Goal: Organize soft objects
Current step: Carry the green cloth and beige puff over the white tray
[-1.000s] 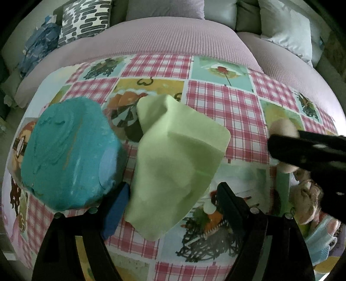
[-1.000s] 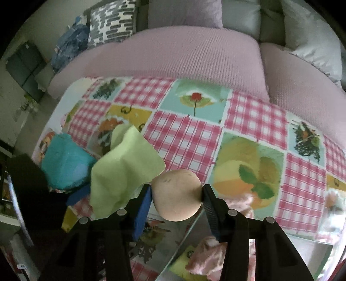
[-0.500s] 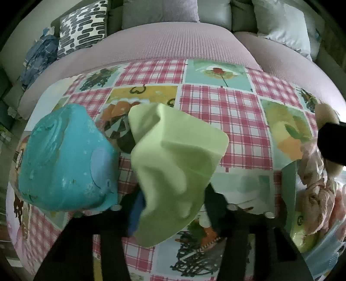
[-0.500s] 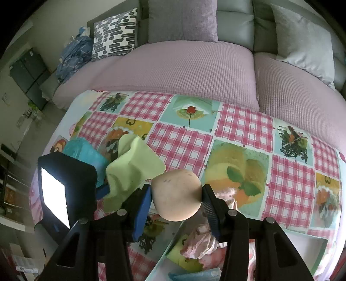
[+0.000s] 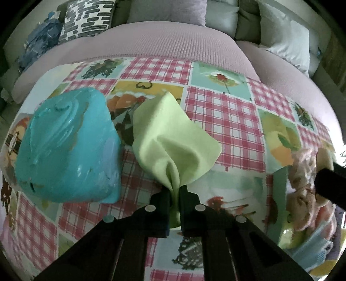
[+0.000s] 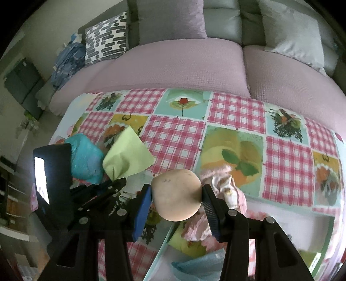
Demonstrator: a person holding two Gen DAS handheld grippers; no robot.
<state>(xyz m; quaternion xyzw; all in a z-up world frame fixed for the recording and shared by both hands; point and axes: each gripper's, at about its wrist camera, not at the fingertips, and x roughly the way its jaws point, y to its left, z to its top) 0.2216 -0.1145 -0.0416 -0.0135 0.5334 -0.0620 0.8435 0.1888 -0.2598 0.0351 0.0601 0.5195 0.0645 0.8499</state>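
Behind the counter [image 6: 177,138] sits a pink-covered sofa [image 6: 183,64] with four cushions: one black-and-white patterned [image 6: 106,36], one mauve [image 6: 170,19], two pale grey. Blue bundle [image 6: 69,60] at the sofa's left end; can't tell what it is. Counter wears a patchwork cloth of pink checks and picture squares.

Count on the counter: one green cloth [image 5: 173,140], one teal pack [image 5: 64,149], one beige ball [image 6: 176,194], one bin [image 6: 164,244] at the near right.

My left claw [image 5: 174,203] is clenched on the green cloth, pinched at a bunched corner; the rest fans out above the fingers, off the counter. Teal pack lies just beside it on the left, shiny wrap, not touched.

My right claw [image 6: 176,196] is grasping the beige ball, one pad on each side, hovering above the bin's near-left corner. Left pad is blue, right one black and ribbed.

Bin contents are partly hidden by the ball and claw: one pink-and-white crumpled fabric [image 6: 225,190], something yellow-green [image 6: 188,244] under it, one light blue piece [image 6: 194,268] at the bottom edge. Can't identify those two. Bin's right side is blurred and cut off.

From the right wrist view, the left claw's body blocks part of the teal pack. From the left wrist view, the right claw is a dark bar at the right edge, ball mostly hidden.
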